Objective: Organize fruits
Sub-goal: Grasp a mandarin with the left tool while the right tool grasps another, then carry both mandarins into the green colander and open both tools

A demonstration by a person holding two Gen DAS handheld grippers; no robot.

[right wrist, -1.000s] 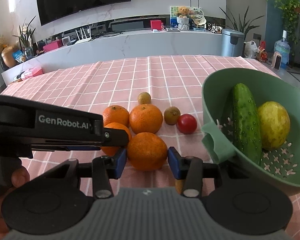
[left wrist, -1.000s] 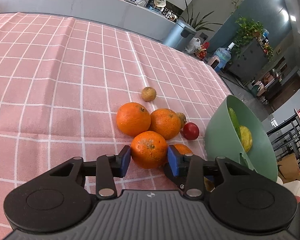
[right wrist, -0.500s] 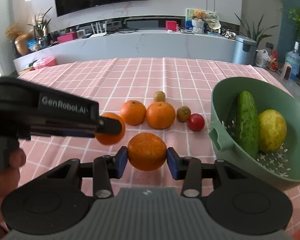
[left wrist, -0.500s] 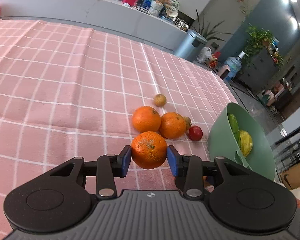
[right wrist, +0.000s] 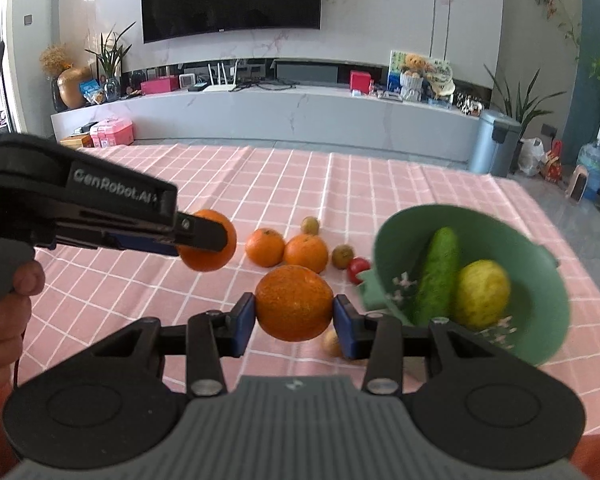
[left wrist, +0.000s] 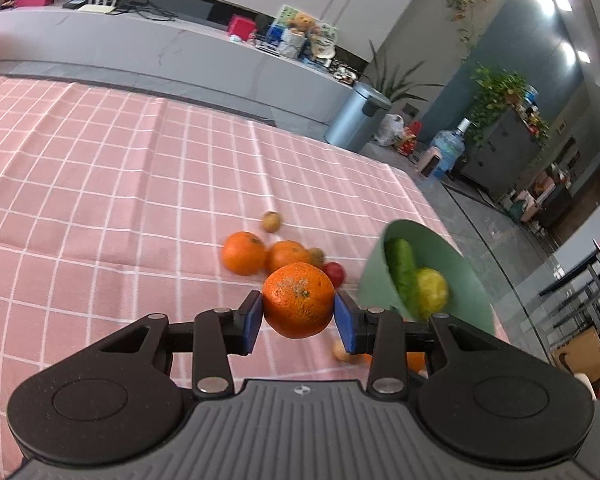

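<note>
Orange fruit fills both grips: the left gripper clamps one orange above the cloth, the right gripper clamps another orange, nearer the green bowl lying rightward.

The left gripper and right gripper each clamp an orange off the table, a hand gripping the left.

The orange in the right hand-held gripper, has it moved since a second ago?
Yes. The orange has gone up off the pink tablecloth, away from the two oranges left lying there, still clamped in the right hand-held gripper.
</note>
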